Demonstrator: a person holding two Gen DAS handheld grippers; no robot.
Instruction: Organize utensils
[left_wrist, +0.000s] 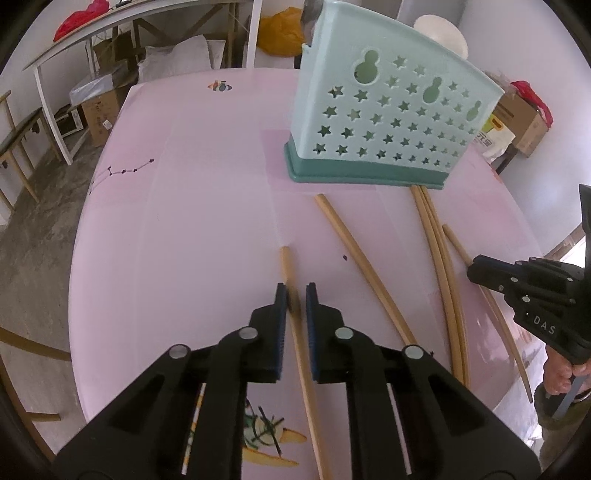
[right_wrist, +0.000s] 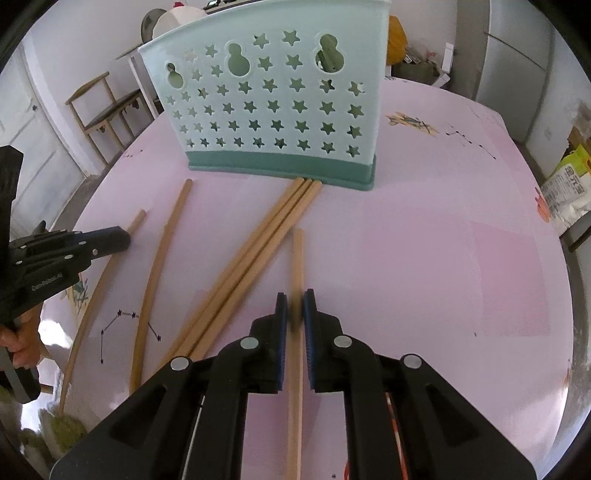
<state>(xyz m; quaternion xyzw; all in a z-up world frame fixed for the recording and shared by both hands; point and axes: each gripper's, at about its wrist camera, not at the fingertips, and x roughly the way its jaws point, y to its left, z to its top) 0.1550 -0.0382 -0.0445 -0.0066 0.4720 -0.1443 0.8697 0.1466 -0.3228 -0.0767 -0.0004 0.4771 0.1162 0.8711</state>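
Observation:
A mint-green utensil holder (left_wrist: 388, 110) (right_wrist: 266, 99) with star cut-outs stands upright on the pink table (left_wrist: 184, 221) (right_wrist: 443, 221). Several wooden chopsticks lie in front of it. My left gripper (left_wrist: 296, 291) is shut on one chopstick (left_wrist: 286, 266) that runs lengthwise between its blue pads. My right gripper (right_wrist: 294, 299) is shut on another chopstick (right_wrist: 297, 258) that points toward the holder. Each gripper also shows in the other view, the right gripper (left_wrist: 480, 267) at the right edge and the left gripper (right_wrist: 125, 238) at the left edge.
Three chopsticks (right_wrist: 266, 236) lie bundled with their tips against the holder's base, and a single chopstick (left_wrist: 354, 251) (right_wrist: 162, 258) lies between the grippers. A hand (left_wrist: 561, 373) holds the right gripper. A wooden chair (right_wrist: 103, 107) and cardboard boxes (left_wrist: 99, 110) stand beyond the table.

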